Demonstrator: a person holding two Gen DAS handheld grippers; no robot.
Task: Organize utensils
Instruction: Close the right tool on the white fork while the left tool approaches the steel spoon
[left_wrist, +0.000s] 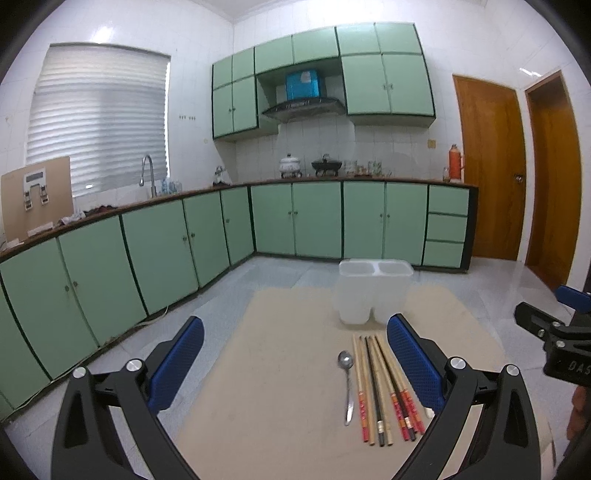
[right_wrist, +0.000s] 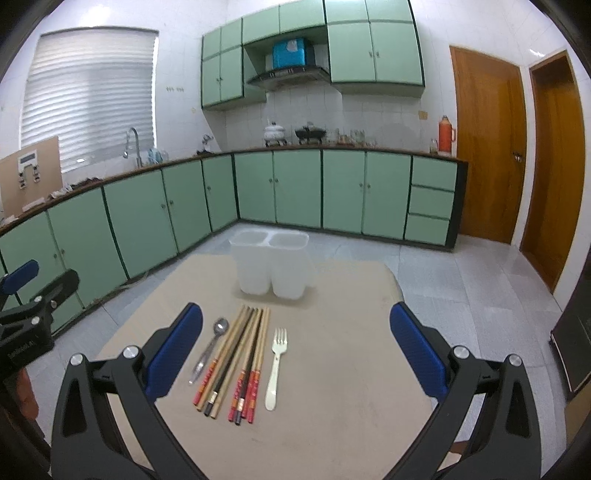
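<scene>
A metal spoon, several chopsticks and a cream plastic fork lie side by side on a beige table. A white two-compartment utensil holder stands empty behind them. My left gripper is open, held above the table, left of the utensils. My right gripper is open above the utensils. In the left wrist view the fork is hidden behind my right finger.
The right gripper's body shows at the right edge of the left view; the left gripper's body shows at the left edge of the right view. Green kitchen cabinets and wooden doors lie beyond the table.
</scene>
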